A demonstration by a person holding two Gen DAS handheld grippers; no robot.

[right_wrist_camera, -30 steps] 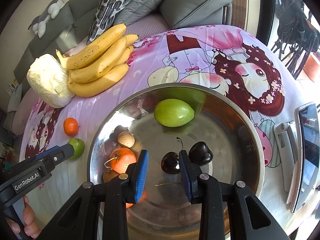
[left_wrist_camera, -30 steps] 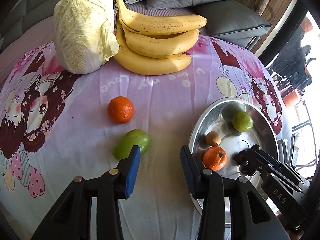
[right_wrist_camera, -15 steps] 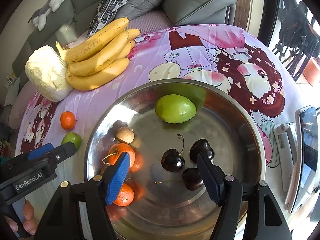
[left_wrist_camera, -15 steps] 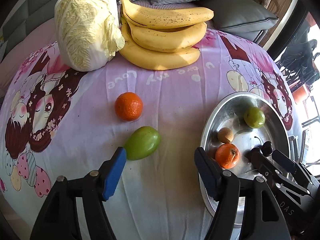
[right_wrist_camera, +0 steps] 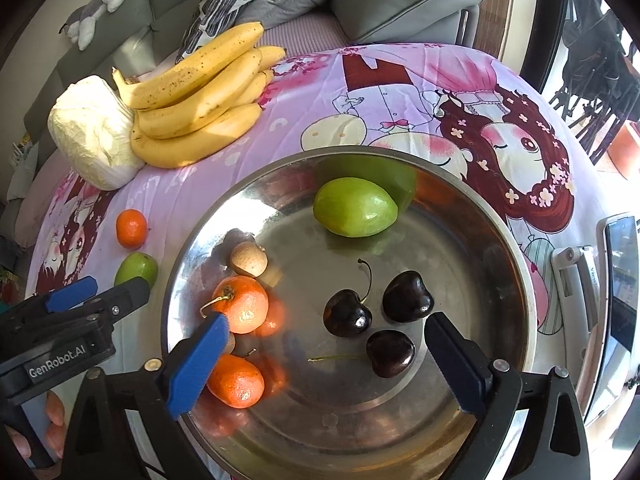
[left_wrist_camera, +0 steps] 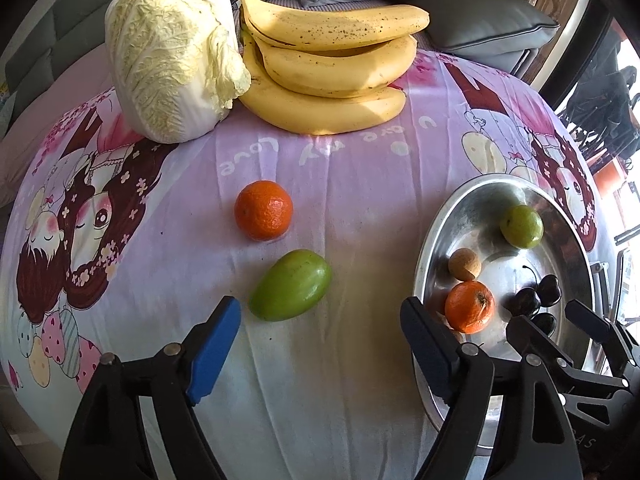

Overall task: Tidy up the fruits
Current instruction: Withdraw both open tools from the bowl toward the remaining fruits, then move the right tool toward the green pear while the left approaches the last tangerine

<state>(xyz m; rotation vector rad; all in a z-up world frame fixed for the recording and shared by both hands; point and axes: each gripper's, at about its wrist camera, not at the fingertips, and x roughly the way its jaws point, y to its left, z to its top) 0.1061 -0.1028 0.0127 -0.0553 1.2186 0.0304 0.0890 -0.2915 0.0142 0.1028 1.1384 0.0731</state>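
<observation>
**Both tools opening, empty, between drop-off and next pick**

Right tool (right_wrist_camera: 324,356) over the steel bowl (right_wrist_camera: 520,280), jaws opening wide with nothing pressed between the pads; three dark cherries (right_wrist_camera: 380,320) lying loose on the bowl floor just ahead of the fingertips, released. Left tool (left_wrist_camera: 320,340) likewise opening, nothing gripped, hanging over the desk (left_wrist_camera: 360,184) with its pink cartoon cloth, aimed steeply down.

Outward from the right tool: two mandarins (right_wrist_camera: 240,310) at the bowl's near-left, a small tan fruit (right_wrist_camera: 248,259) beside them, a green fruit (right_wrist_camera: 355,207) toward the far wall. Outward from the left tool: a green fruit on the cloth (left_wrist_camera: 291,285) just ahead of the left pad, off-centre between the jaws; a loose mandarin (left_wrist_camera: 263,210) a little beyond it; further back a bunch of bananas (left_wrist_camera: 328,68) touching a napa cabbage (left_wrist_camera: 172,52). Sofa cushions behind; a phone on a stand (right_wrist_camera: 620,280) at the right edge.

Step in hand, by judgement: cherries delivered, left side preparing a pick. Roughly past halfway, with two small fruits outside the bowl, and perhaps the bananas.

Next move likely calls for shifting the left tool slightly leftward and down to centre the green fruit, closing across its narrow width, then lifting over the bowl rim. Smooth oval skin: apt to roll or squirt out if pinched near an end.
</observation>
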